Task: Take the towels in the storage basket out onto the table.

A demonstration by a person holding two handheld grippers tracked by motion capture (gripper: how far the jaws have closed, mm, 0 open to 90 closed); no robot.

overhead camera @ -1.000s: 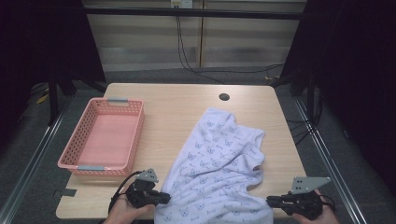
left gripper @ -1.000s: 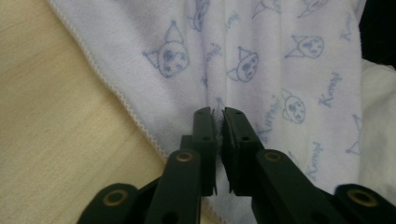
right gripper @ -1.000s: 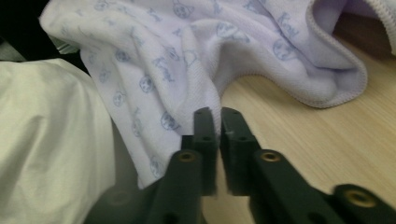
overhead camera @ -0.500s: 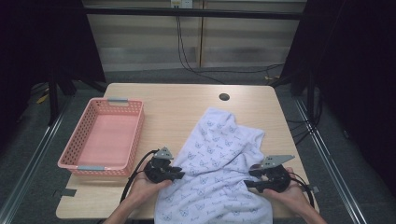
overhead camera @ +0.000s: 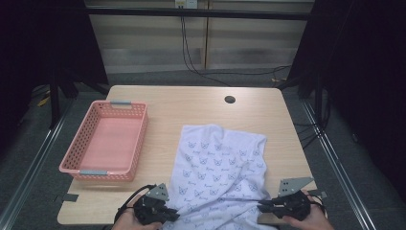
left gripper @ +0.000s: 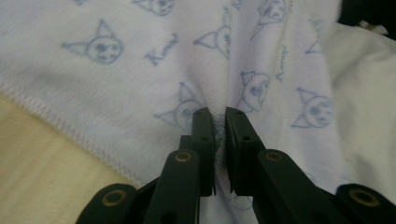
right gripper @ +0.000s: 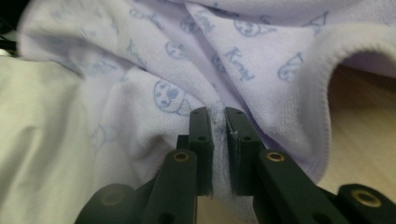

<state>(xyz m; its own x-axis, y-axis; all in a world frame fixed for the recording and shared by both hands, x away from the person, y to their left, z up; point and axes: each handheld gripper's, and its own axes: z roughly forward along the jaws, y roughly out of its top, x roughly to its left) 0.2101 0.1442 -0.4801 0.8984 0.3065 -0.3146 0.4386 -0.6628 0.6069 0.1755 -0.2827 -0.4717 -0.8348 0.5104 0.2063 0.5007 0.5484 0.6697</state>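
So the towel (overhead camera: 220,177) is spread over the near right part of the table (overhead camera: 191,103), running from about the middle down off the 6 o'clock edge. From up high I can only see it's white with little blue prints. The gripper views get me the cat-face pattern and the stitched hem (left gripper: 70,128), plus bare wood at 8 o'clock under the left one.

My hands come in at the bottom edge, left around 7 o'clock and right around 5 o'clock, both grippers lying low and pointing in toward the cloth.

The left gripper (left gripper: 220,116) has just closed down and is pinching a fold of towel between its jaws. The right gripper (right gripper: 218,116) did the same, its jaws clamped on a bunched ridge of fabric near a curled-up edge.

A pink basket (overhead camera: 76,163) sits at 9 o'clock, well apart from the towel.
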